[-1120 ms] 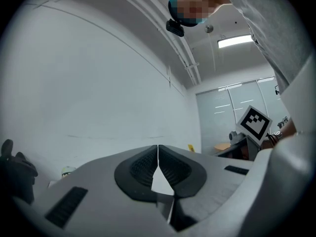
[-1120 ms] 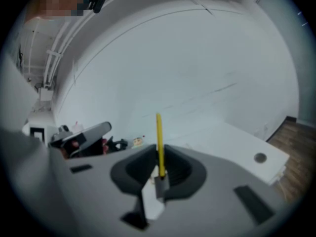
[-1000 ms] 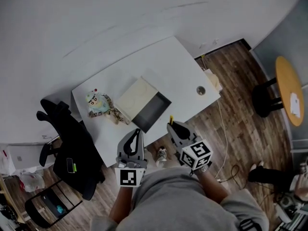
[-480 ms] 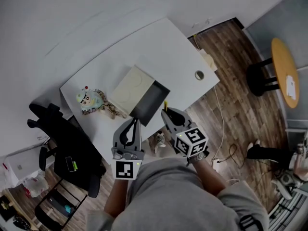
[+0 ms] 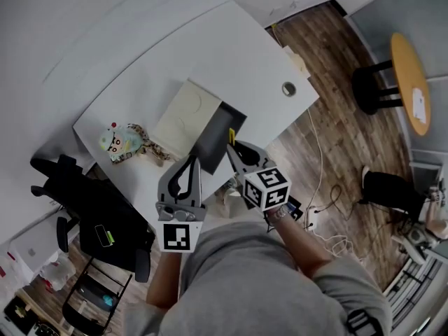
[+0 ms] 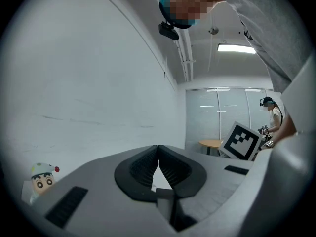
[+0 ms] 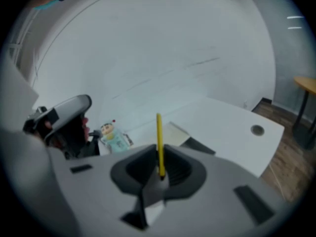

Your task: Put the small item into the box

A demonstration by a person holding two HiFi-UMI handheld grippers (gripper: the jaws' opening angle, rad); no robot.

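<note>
A thin yellow stick (image 7: 159,137) stands upright between the jaws of my right gripper (image 7: 160,168), which is shut on it. In the head view the stick (image 5: 231,136) and right gripper (image 5: 236,149) hang over the table's near edge, just in front of the open box (image 5: 216,136) with its dark inside and cream lid (image 5: 178,115) laid back. From the right gripper view the box (image 7: 199,145) lies just beyond the jaws. My left gripper (image 5: 190,164) sits to the box's left, shut and empty; its jaws (image 6: 158,151) meet with nothing between.
A cartoon figure toy (image 5: 113,141) lies at the left end of the white table (image 5: 231,54), also seen as a toy (image 7: 111,133) left of the box. A round cable hole (image 5: 288,88) is near the right edge. A black chair (image 5: 84,201) stands at the left.
The table and box have slid down and left in the head view. Both grippers have come nearer the box, the right one still carrying the yellow stick.
</note>
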